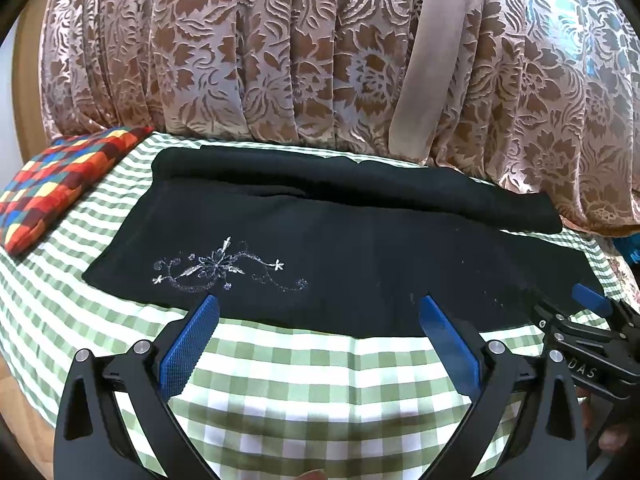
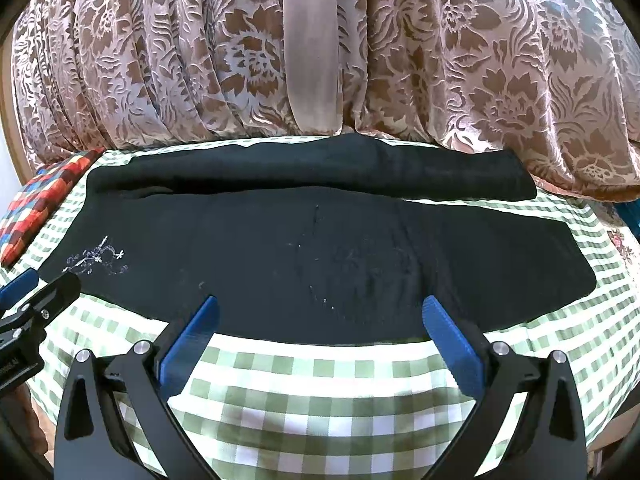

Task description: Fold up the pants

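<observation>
Black pants (image 1: 340,240) lie flat across a green-and-white checked cloth (image 1: 300,380), with a white embroidered flower (image 1: 218,266) near their left end. A second black layer lies folded along the far edge (image 1: 360,184). My left gripper (image 1: 318,312) is open, its blue pads just above the pants' near edge. My right gripper (image 2: 318,314) is open over the near edge further right on the pants (image 2: 320,248). The right gripper also shows at the right of the left wrist view (image 1: 592,320). The left gripper shows at the left of the right wrist view (image 2: 24,300).
A floral brown-and-pink curtain (image 1: 320,48) hangs right behind the surface. A multicoloured checked cushion (image 1: 52,184) lies at the far left. The checked cloth (image 2: 320,392) drops away at the near edge.
</observation>
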